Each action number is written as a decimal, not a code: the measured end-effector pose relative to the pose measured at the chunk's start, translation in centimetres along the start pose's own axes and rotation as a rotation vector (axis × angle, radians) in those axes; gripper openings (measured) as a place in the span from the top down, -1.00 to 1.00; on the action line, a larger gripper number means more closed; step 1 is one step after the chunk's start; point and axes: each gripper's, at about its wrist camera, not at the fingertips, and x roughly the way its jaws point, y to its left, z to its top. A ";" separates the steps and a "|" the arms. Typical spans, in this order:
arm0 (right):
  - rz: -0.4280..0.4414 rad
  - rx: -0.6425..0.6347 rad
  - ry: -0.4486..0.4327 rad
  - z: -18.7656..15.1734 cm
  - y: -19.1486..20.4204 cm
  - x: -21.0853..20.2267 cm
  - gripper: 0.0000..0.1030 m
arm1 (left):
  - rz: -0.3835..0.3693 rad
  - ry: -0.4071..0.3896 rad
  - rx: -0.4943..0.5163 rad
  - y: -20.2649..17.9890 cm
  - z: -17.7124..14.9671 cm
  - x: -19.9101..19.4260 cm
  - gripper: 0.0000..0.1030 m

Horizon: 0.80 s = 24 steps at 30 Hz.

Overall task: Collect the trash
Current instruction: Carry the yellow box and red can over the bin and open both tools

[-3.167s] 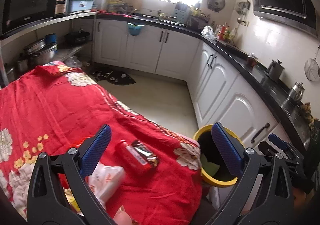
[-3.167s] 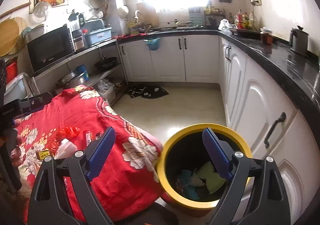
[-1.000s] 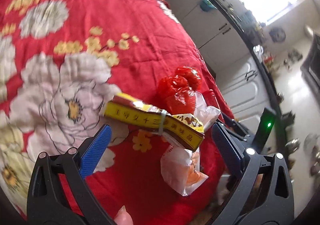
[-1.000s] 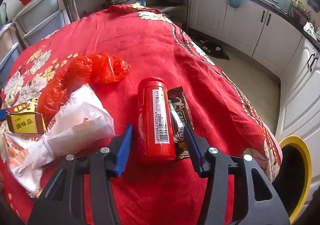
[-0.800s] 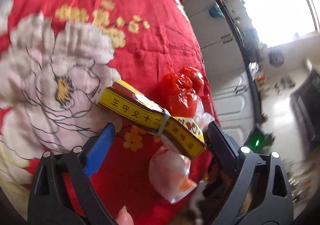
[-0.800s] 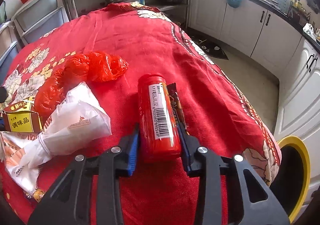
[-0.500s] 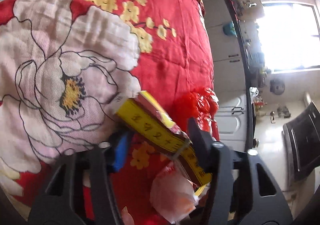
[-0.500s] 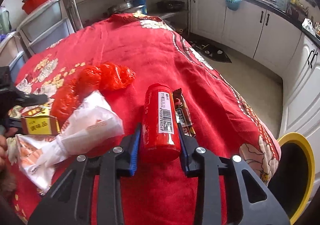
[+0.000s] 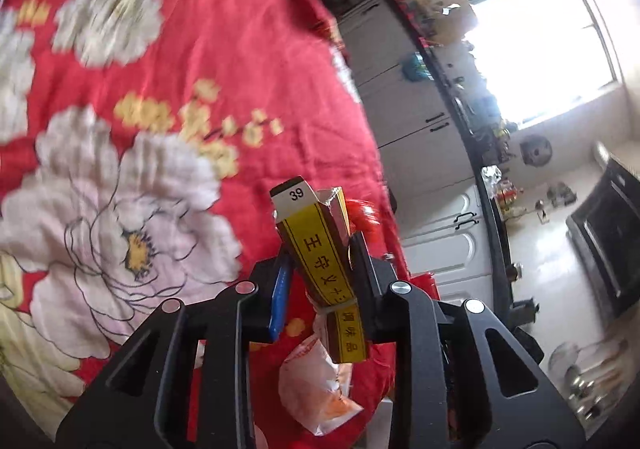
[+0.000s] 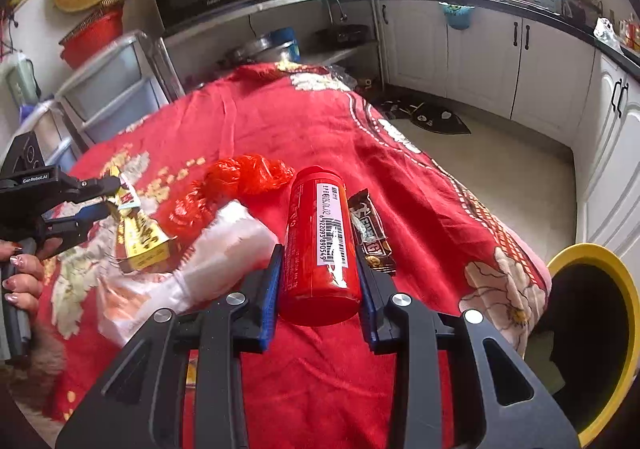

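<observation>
The left gripper point(image 9: 320, 269) has a yellow box point(image 9: 320, 249) between its jaws, which are closing on it; the pads press its sides. The box stands tilted, its open end with a white flap away from the camera, a band around its lower part. In the right wrist view the same box point(image 10: 138, 237) hangs at the far left in the left gripper point(image 10: 106, 197), above the red flowered cloth point(image 10: 320, 121) that covers the tabletop, with a hand point(image 10: 20, 269) on the grip below it.

The right gripper point(image 10: 318, 281) is clamped on a red can point(image 10: 316, 245), its blue pads against both sides. The can lies lengthwise along the jaws, barcode label up, its cap pointing away. Just beside it on the right a brown candy wrapper point(image 10: 370, 233) lies on the cloth. To the left lies a white plastic bag point(image 10: 208, 253), and beyond that a crumpled red bag point(image 10: 240, 177). In the left wrist view the white bag point(image 9: 316, 381) shows below the box and a bit of the red bag point(image 9: 362, 213) behind it.

A bin point(image 10: 612, 269) with a yellow rim stands on the floor off the tabletop's right corner, beside white cabinets point(image 10: 552, 61).
</observation>
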 end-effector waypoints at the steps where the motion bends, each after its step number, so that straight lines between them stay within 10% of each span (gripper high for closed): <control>1: 0.000 0.001 -0.005 0.0 0.0 -0.3 0.39 | -0.001 -0.007 0.023 -0.7 -0.1 -0.1 0.58; 24: -0.118 0.129 -0.104 -2.5 -6.4 -8.3 0.39 | -0.071 -0.025 0.458 -15.4 -4.0 3.8 0.59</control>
